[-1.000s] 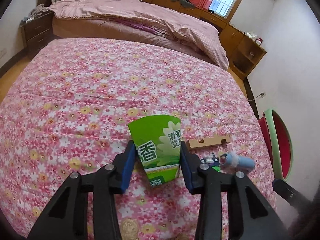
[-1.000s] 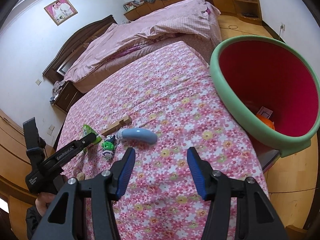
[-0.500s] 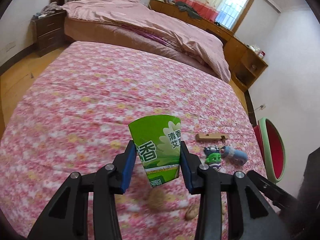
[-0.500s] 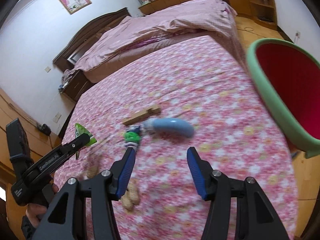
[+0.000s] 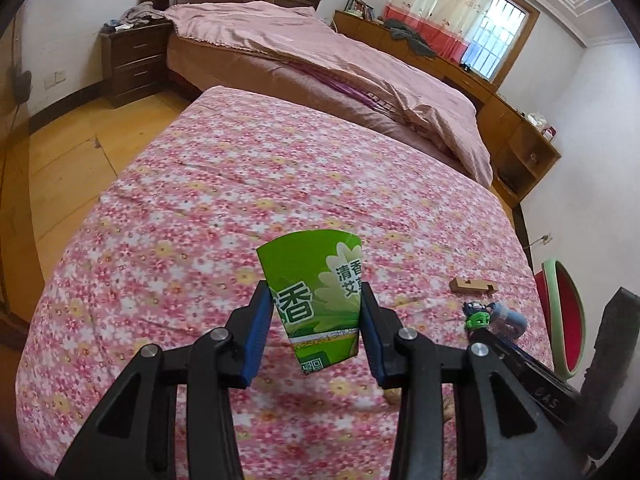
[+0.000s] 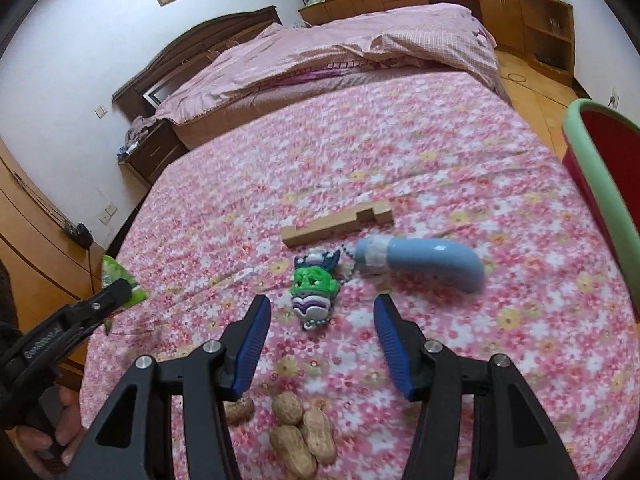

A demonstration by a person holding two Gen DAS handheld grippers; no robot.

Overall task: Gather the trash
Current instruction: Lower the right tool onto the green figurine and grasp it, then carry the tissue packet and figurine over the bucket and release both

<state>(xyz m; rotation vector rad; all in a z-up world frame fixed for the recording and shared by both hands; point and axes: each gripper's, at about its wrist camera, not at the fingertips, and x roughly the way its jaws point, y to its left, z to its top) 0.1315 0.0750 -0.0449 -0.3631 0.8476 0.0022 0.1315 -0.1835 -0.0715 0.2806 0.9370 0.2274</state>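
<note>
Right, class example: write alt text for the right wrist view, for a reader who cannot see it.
The open right gripper hovers over a floral pink bedspread, above peanuts. Ahead lie a green character keychain, a blue tube and a wooden block.

The red bin [image 6: 612, 184] with the green rim is chopped off by the right edge, so its inside isn't visible. Green wrapper [image 6: 116, 276] is mostly hidden behind the left gripper [image 5: 316, 316]. One peanut [image 6: 240, 408] sits half under the right gripper [image 6: 320, 328].
</note>
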